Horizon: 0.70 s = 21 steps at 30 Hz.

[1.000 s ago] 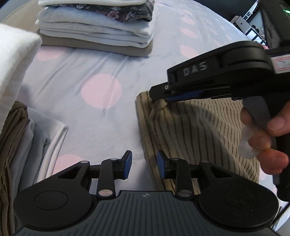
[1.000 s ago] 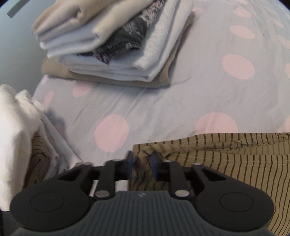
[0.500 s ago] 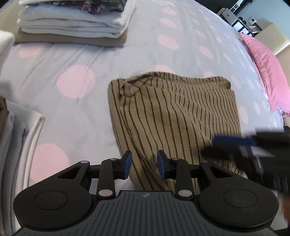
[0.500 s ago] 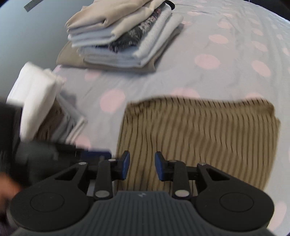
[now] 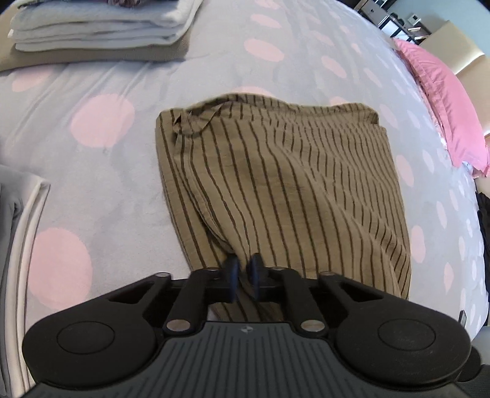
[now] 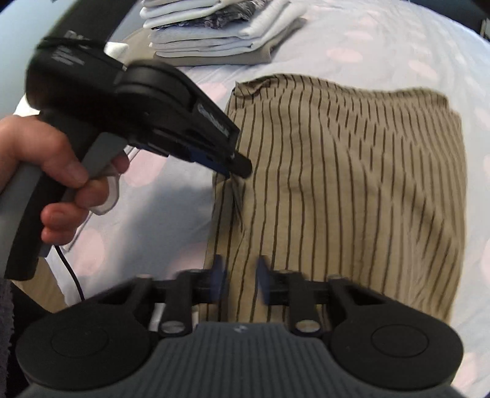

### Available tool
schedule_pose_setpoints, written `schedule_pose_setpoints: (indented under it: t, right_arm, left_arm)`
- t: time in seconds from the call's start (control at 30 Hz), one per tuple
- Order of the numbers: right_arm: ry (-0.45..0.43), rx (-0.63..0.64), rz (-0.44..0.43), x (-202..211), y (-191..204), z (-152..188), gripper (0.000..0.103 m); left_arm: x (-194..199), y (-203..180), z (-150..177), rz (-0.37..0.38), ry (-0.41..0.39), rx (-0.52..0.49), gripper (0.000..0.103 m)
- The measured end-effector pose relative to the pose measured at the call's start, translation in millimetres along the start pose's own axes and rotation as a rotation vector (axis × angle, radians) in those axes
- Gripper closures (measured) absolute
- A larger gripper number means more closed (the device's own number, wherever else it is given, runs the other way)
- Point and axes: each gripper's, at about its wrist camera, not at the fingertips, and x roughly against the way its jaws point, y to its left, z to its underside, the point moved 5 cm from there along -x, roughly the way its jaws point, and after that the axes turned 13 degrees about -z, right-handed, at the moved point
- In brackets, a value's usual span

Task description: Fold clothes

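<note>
A tan garment with dark stripes (image 5: 291, 183) lies folded on the polka-dot bedsheet (image 5: 92, 189); it also shows in the right wrist view (image 6: 352, 183). My left gripper (image 5: 244, 271) is shut on the garment's near left edge, pinching up a ridge of cloth; the right wrist view shows it from the side (image 6: 237, 170) gripping that edge. My right gripper (image 6: 240, 269) is open, its fingers straddling the garment's near edge just below the left gripper's hold.
A stack of folded clothes (image 5: 101, 27) sits at the far left of the bed, also in the right wrist view (image 6: 220, 27). Another folded pile (image 5: 18, 220) lies at the left edge. A pink pillow (image 5: 444, 101) lies at the right.
My left gripper has closed on the garment's near left edge. My right gripper let go of the far left corner, drew back and now hovers open at the near edge.
</note>
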Motion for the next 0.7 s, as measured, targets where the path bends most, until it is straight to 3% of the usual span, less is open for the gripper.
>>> schedule_pose_setpoints:
  t: [0.1,0.27,0.47,0.7]
  right_arm:
    - [-0.03,-0.017,-0.019,9,1,-3,0.102]
    - [-0.057,-0.022,-0.111,25,17,-12,0.102]
    - [-0.011,-0.056,-0.115,-9,11,-8,0.102]
    - [-0.002,-0.027,-0.137,-8,15,-3,0.092]
  left_arm:
    - [12,-1,-4,0.024,-0.022,0.005,0.103]
    - [24,-1,-9,-0.004,-0.025,-0.016,0.103]
    - [0,7,-2,-0.119,0.031,-0.05,0.103]
    - [1,2,-3,-0.16,0.017,-0.088,0.101]
